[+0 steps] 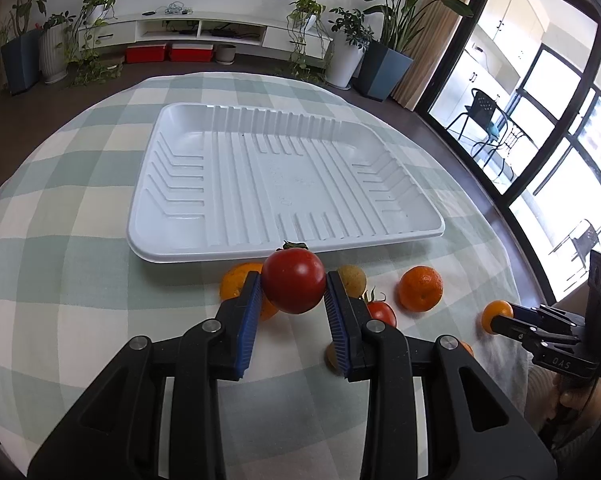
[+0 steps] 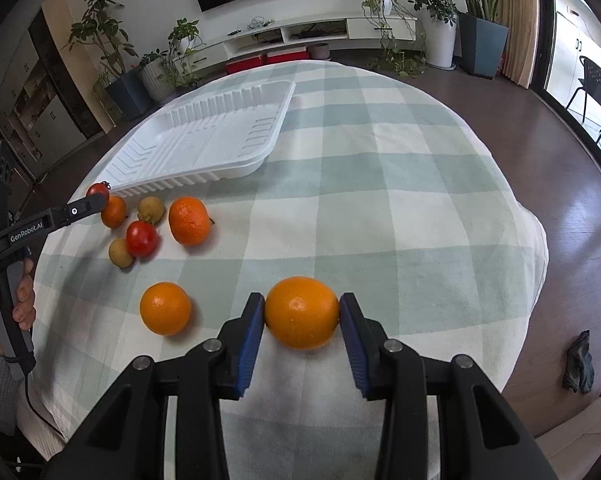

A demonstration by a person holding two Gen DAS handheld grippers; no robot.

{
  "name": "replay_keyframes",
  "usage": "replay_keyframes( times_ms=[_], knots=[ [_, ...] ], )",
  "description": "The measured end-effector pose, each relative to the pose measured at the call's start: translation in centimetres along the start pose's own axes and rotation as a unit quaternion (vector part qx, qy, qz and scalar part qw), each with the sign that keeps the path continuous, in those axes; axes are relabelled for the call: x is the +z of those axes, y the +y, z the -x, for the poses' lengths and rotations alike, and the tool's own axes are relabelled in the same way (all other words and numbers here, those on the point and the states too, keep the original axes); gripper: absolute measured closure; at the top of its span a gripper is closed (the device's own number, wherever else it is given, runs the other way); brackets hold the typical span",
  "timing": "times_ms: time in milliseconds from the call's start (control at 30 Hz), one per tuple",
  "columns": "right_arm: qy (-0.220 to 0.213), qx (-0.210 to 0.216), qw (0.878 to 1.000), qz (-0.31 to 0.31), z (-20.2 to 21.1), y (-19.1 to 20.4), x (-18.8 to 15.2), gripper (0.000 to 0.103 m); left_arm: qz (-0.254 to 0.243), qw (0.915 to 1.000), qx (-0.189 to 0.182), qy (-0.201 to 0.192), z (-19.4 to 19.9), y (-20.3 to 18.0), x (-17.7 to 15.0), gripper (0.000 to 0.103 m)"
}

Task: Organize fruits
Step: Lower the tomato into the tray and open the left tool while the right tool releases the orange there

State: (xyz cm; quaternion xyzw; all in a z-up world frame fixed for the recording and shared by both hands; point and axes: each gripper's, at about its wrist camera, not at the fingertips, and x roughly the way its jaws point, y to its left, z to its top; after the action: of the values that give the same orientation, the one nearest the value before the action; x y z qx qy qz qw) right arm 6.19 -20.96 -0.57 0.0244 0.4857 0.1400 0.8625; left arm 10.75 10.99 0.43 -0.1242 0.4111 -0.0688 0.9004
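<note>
My left gripper is shut on a red tomato and holds it just above the cloth, in front of the near rim of the empty white tray. In the right wrist view that gripper shows at the far left with the tomato at its tip. My right gripper has both blue pads against an orange on the checked cloth. Loose fruit lies by the tray: a tangerine, a small tomato, another orange and two brownish round fruits.
The round table wears a green-and-white checked cloth that hangs over the edge at the right. Beyond it lie dark floor, a crumpled rag, potted plants and a white media shelf. A hand grips the left gripper's handle.
</note>
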Motion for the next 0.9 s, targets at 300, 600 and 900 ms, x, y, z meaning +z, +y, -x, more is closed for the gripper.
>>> replay_keyframes(
  times_ms=[300,600,900],
  knots=[
    [-0.003,0.037,0.999,-0.023,-0.5,-0.3,0.9,0.062,0.003,1.0,-0.002,0.001,0.1,0.2,0.0,0.073],
    [-0.005,0.065,0.997,-0.042,-0.7,-0.7,1.4,0.061,0.004,1.0,-0.003,0.002,0.1,0.2,0.1,0.073],
    [-0.01,0.102,0.993,-0.065,-1.1,-0.7,2.3,0.061,0.006,1.0,-0.004,0.002,0.1,0.2,0.2,0.073]
  ],
)
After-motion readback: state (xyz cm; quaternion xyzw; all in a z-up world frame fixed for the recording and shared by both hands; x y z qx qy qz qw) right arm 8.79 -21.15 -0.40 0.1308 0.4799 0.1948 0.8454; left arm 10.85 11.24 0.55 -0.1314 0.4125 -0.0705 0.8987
